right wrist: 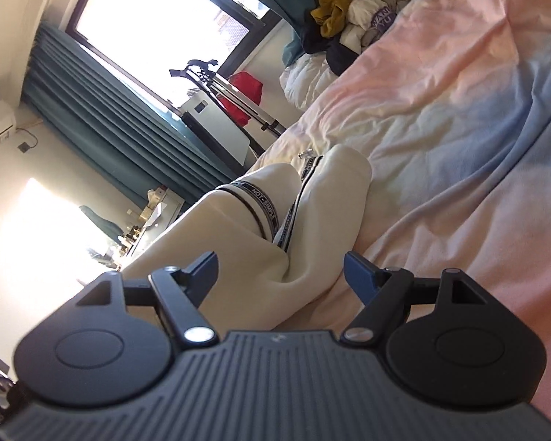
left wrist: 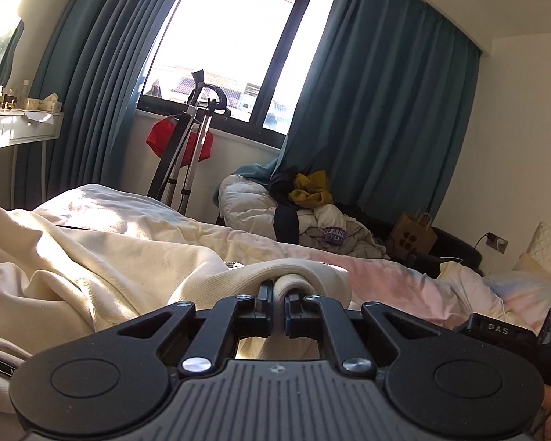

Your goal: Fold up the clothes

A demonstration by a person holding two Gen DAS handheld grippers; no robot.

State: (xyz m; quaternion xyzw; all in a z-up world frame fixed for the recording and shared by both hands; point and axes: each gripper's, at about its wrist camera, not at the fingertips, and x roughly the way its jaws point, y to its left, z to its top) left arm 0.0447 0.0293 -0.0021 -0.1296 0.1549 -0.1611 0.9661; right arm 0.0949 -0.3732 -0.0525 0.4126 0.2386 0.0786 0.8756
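Left claw [left wrist: 280, 303] is clenched on a rolled-up bit of the cream garment [left wrist: 103, 257], pinch sitting low centre of the left wrist view; rest of the fabric lies crumpled across the left half of that frame on the bed [left wrist: 404, 275]. Right claw [right wrist: 281, 270] is released, jaws spread wide w/ nothing between them, hovering just short of the same garment, which runs from lower centre up to mid frame in the right wrist view, its black lettered trim [right wrist: 266, 205] showing. Looks like mid-fold, tho how far along I can't tell. To do this bit well imo: keep the left pinch firm, get the right claw onto a matching edge or corner, pull the cloth taut and flat before laying it over, mind the trim lines up. Containers: a brown paper bag [left wrist: 415, 235] at right of the left wrist view, contents not visible. Loose clothes pile [left wrist: 323, 220] beside it isn't in anything.
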